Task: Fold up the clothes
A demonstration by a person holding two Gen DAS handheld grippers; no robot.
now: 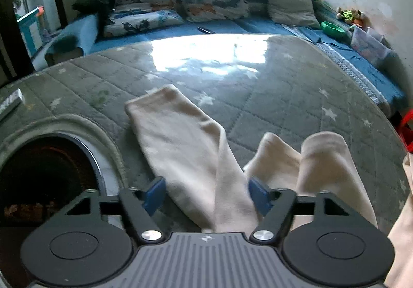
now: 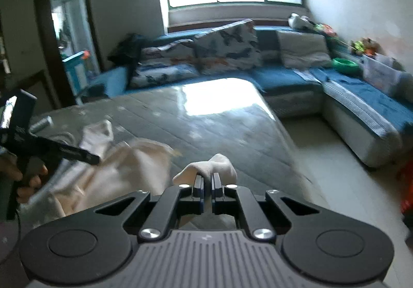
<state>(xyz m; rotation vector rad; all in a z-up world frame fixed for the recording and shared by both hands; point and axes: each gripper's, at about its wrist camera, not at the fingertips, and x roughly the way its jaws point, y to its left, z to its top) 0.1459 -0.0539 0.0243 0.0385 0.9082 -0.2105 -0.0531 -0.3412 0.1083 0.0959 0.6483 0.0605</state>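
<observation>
Two grippers are yours: your left gripper [image 1: 207, 196] stands with jaws wide apart around a strip of the cream garment [image 1: 180, 138], not pinching it, while your right gripper [image 2: 206, 184] is clamped tight on one bunched fold of that cloth. One garment lies on the grey quilted mat [image 1: 271, 96], three pale lobes showing in the left wrist view.

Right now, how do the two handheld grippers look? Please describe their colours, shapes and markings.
Both look the same. The left gripper has black linkage arms with silver pivot screws, two round black discs, a grey ribbed body bearing a small round emblem, and blue finger pads. The right gripper shares this build, with dark fingers. No sleeves show.
</observation>
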